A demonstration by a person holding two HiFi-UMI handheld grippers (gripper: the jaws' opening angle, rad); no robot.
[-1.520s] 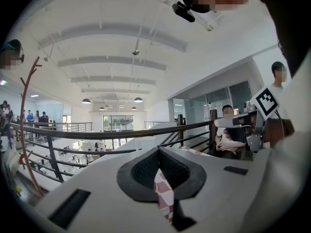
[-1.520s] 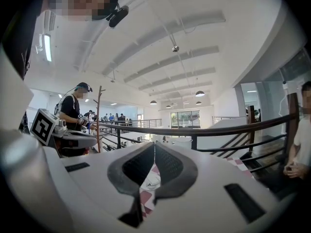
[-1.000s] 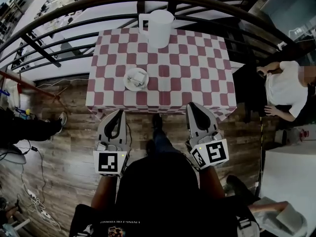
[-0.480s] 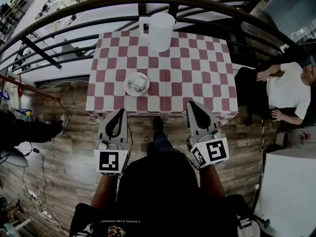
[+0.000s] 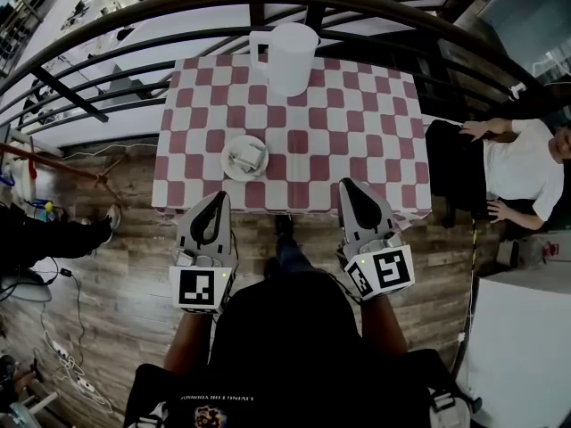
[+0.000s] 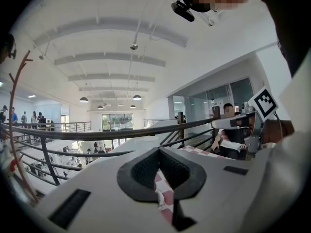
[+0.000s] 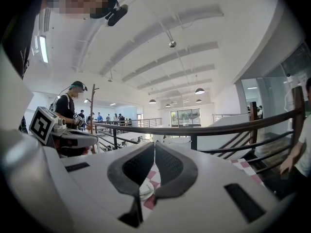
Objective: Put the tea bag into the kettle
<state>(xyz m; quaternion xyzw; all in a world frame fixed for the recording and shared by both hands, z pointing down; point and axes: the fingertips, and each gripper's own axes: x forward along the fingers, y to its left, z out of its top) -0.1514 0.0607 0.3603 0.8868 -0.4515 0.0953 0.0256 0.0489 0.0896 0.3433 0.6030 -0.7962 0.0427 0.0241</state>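
Both hand-held grippers hang at the near edge of the table, side by side and pointing at it. The left gripper (image 5: 217,200) has its jaws clenched tip to tip with nothing in them; through the hollow behind the tips, its own view shows only checked cloth. The right gripper (image 5: 348,187) is likewise closed and empty.

The small pale tea bag (image 5: 247,156) lies on a round white saucer (image 5: 228,169) on the near left part of the red-and-white checked table (image 5: 357,141). The tall white plastic kettle (image 5: 287,56) stands well apart from it at the far edge, by the dark railing (image 5: 178,7).

From the left gripper the tea bag lies just ahead and slightly to the right, so this hand is judged the nearer and better placed for the pick. The right gripper stands further off, across the table's middle. The tea bag is too small here to read its long axis. Either jaw pair would need to open before reaching in. A seated person in a white shirt (image 5: 517,163) is off to the right, clear of the table.
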